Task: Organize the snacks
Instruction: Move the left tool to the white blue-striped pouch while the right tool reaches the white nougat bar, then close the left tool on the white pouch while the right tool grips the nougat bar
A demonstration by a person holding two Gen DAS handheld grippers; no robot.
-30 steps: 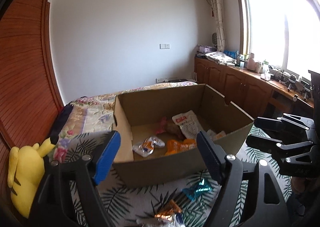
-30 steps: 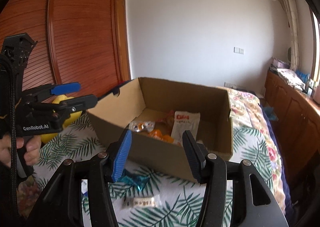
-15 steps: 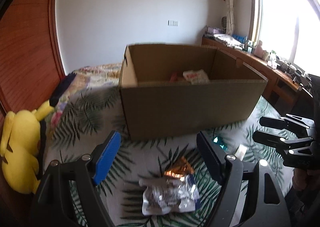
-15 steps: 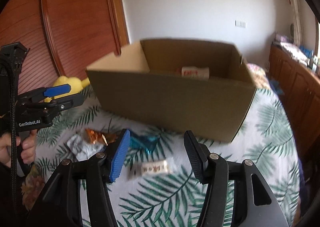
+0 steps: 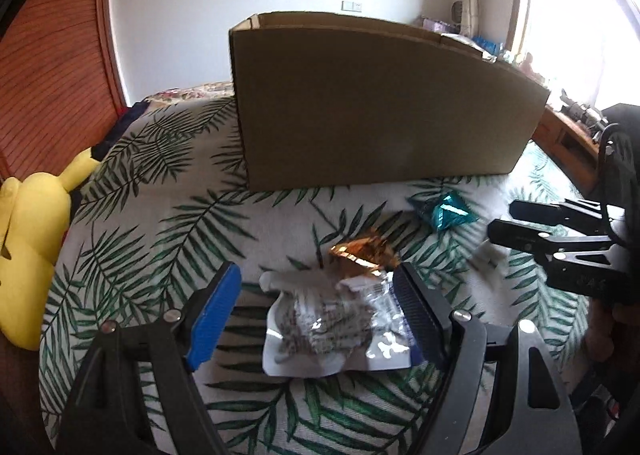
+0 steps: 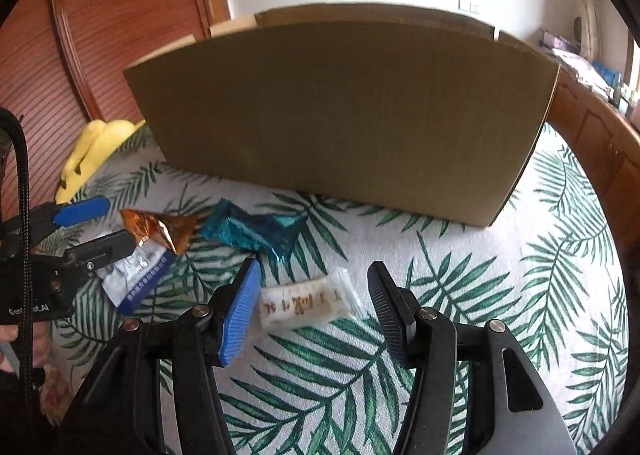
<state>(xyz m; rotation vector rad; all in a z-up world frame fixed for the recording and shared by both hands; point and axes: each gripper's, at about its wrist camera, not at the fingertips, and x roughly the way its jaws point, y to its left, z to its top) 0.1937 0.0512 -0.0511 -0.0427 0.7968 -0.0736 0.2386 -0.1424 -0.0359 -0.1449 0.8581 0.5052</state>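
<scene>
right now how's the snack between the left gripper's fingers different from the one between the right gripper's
The silvery white packet in front of the left gripper is wide and crumpled, with a blue printed edge; the small clear-wrapped bar in front of the right gripper is slim, flat and pale with brown lettering. An orange foil wrapper overlaps the packet; the bar lies alone. Both lie loose on the leaf-print cover, outside the cardboard box, between open jaws.

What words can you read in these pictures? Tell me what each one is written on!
"Gen" and "ot.AI": white letters on the black body of the left gripper; a cable hides the middle.
Small white snack packet with brown print: print too blurred to read.
Silver-and-blue foil snack packet: white lettering on its blue strip, too small to read.
Brown cardboard box: no writing visible.
</scene>
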